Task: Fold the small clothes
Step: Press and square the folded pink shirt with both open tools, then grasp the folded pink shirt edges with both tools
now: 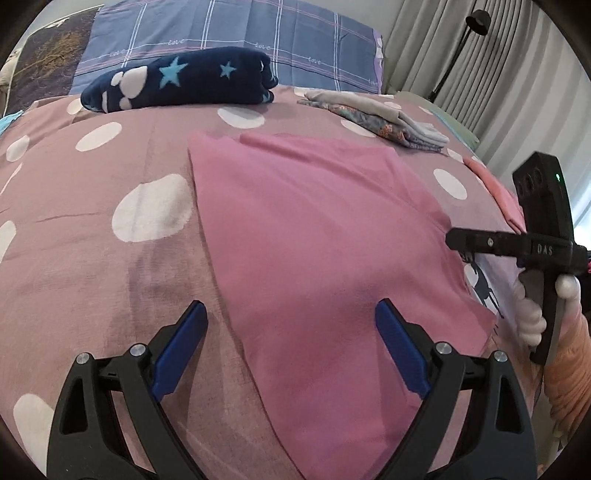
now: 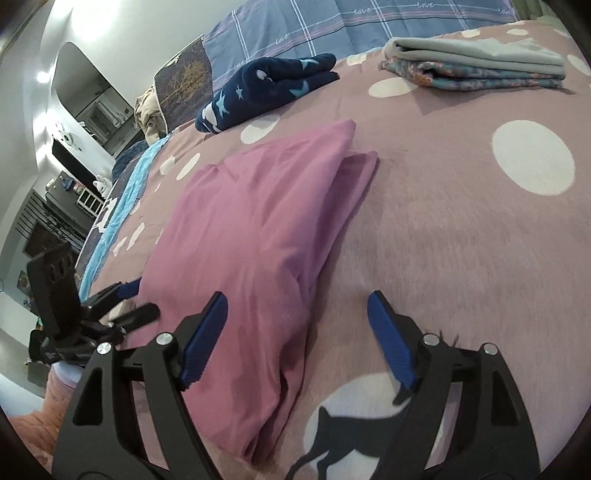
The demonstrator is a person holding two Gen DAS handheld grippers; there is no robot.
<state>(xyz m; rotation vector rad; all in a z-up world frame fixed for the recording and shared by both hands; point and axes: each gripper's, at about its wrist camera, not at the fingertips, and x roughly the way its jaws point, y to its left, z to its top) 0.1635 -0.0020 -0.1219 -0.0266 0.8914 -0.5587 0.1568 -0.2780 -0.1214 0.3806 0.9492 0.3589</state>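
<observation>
A pink garment (image 1: pixel 317 236) lies folded flat on the polka-dot bedspread (image 1: pixel 110 184); it also shows in the right wrist view (image 2: pixel 251 236) with its layered edges to the right. My left gripper (image 1: pixel 291 332) is open, low over the garment's near left edge, one blue finger on each side of that edge. My right gripper (image 2: pixel 295 328) is open over the garment's near right corner. In the left wrist view the right gripper (image 1: pixel 458 245) comes in from the right at the garment's edge. In the right wrist view the left gripper (image 2: pixel 129 299) sits at the garment's left side.
A navy star-print blanket (image 1: pixel 177 81) lies rolled at the back. A stack of folded clothes (image 1: pixel 391 118), grey over floral, sits at the back right, also in the right wrist view (image 2: pixel 476 66). A blue plaid pillow (image 1: pixel 236 33) stands behind. Curtains and a floor lamp (image 1: pixel 476 22) are beyond the bed's right edge.
</observation>
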